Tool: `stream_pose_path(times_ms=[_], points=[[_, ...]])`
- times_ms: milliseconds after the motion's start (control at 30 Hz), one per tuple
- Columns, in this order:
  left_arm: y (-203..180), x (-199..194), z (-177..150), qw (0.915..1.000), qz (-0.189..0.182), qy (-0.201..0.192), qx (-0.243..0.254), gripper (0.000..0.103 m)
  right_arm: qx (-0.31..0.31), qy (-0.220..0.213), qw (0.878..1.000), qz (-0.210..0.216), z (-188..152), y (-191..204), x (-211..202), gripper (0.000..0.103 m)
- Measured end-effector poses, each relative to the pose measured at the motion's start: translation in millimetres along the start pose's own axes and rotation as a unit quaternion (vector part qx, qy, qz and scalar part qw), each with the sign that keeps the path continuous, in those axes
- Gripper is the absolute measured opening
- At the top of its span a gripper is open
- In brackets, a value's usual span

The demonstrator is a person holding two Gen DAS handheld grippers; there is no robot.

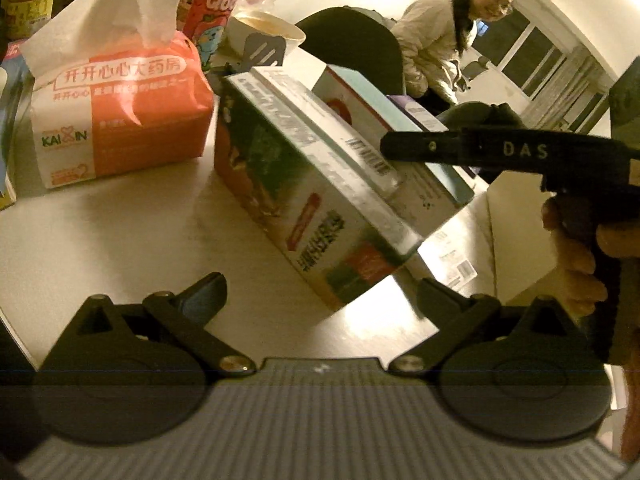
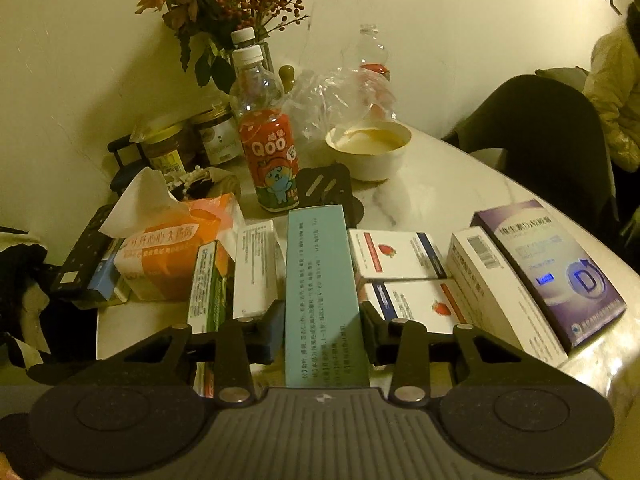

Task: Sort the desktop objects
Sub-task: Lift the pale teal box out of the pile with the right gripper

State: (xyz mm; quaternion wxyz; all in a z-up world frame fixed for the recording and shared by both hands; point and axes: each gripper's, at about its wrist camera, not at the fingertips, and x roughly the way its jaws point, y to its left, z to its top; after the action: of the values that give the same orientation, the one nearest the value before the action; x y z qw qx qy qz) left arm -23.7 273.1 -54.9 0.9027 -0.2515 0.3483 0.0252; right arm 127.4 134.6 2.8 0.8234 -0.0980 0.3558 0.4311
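My right gripper (image 2: pixel 322 330) is shut on a teal box (image 2: pixel 320 280), held on edge between its fingers above the table. To its left stand a green box (image 2: pixel 210 284) and a white box (image 2: pixel 256 268). To its right lie two strawberry boxes (image 2: pixel 396 256), a white barcode box (image 2: pixel 496 284) and a purple box (image 2: pixel 556 268). In the left wrist view my left gripper (image 1: pixel 320 292) is open and empty, just in front of the green box (image 1: pixel 296 200). The right gripper (image 1: pixel 504 152) reaches in from the right over the teal box (image 1: pixel 400 136).
An orange tissue pack (image 1: pixel 120 112) (image 2: pixel 176 248) stands at left. A Qoo bottle (image 2: pixel 270 148), a paper bowl (image 2: pixel 370 148), jars (image 2: pixel 188 144), a plastic bag (image 2: pixel 340 96) and flowers (image 2: pixel 224 0) crowd the back by the wall. A seated person (image 1: pixel 448 44) and dark chair (image 2: pixel 544 132) are beyond the table.
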Motion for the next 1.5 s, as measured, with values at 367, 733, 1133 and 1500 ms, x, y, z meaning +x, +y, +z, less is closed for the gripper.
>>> stream_pose_path(times_ms=[367,733,1133,1500], points=[[-16.5,-5.1,-12.3,0.9994,-0.007,0.012,0.033,0.103,0.024,0.019,0.999,-0.015,-24.5,-0.8,-33.2,0.041],[-30.8,-5.9,-19.5,0.9980,-0.017,0.017,0.058,0.103,0.030,0.023,0.998,-0.042,-50.9,0.7,-69.1,0.041],[-40.3,-5.6,-33.2,0.9964,-0.029,0.022,0.077,0.103,0.021,0.053,0.996,-0.063,-84.8,2.5,-98.8,0.041],[-44.9,-5.5,-34.2,0.9961,-0.026,0.021,0.082,0.103,-0.007,0.099,0.992,-0.078,-80.8,10.7,-84.9,0.042]])
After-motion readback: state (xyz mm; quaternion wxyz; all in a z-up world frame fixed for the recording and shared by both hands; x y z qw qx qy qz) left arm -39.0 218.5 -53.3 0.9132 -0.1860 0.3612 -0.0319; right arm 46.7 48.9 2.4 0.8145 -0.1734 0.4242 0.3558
